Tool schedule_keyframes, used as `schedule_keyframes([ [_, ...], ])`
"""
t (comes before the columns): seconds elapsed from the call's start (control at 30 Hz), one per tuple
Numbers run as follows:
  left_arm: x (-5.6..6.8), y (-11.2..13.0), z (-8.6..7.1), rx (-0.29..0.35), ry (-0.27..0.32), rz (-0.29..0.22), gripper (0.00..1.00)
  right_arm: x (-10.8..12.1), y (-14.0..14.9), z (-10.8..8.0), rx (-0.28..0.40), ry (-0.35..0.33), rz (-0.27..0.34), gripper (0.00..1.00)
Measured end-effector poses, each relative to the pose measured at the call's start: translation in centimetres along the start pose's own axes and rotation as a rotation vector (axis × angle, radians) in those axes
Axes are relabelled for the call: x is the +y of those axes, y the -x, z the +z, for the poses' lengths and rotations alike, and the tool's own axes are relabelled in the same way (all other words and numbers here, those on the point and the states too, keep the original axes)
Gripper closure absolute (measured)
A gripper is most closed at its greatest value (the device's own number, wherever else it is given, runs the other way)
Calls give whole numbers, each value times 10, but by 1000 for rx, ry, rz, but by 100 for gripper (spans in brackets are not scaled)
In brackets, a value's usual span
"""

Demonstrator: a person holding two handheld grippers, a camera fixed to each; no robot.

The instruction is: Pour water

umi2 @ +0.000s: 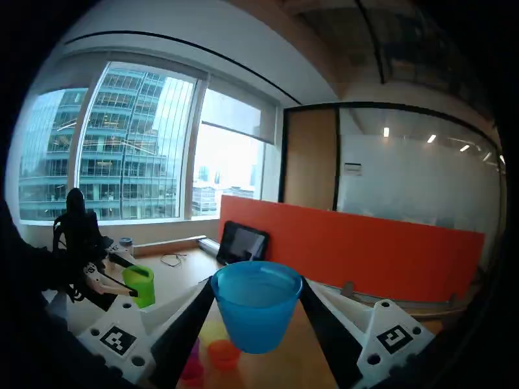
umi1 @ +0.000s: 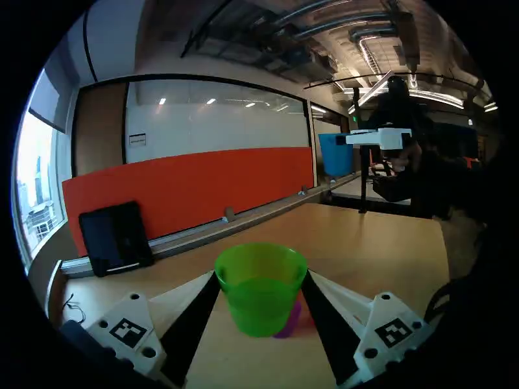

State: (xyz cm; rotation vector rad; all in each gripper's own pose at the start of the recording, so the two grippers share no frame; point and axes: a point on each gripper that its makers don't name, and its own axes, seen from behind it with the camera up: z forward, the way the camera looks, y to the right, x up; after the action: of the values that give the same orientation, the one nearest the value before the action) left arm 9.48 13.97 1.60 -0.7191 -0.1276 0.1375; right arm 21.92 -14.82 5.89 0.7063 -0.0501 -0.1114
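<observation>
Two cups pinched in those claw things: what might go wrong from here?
1. The green cup looks partly filled; tipped off target, water could miss the blue cup and wet the wooden table.
2. An orange cup sits just below the blue cup and might get knocked over.
3. A tablet leans nearby; splashes might reach it.

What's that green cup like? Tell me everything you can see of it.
The green cup is see-through plastic, tapered toward the base, with an open round rim. It stands upright and looks partly filled with liquid. The left gripper clamps it, one black finger on each side, over the wooden table. A purple thing peeks out behind its base.
</observation>
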Motion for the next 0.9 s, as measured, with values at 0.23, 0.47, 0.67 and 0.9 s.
schedule_keyframes([
  [0.23,0,16,1,-42,4,3,14,-2,30,-3,-41,-16,14,6],
  [0.47,0,38,4,-104,14,9,14,-5,71,-7,-115,-41,15,6],
  [0.67,2,57,8,-163,27,16,14,-11,105,-11,-182,-69,17,5],
  [0.9,4,83,12,-244,45,30,14,-18,135,-14,-246,-100,19,5],
])
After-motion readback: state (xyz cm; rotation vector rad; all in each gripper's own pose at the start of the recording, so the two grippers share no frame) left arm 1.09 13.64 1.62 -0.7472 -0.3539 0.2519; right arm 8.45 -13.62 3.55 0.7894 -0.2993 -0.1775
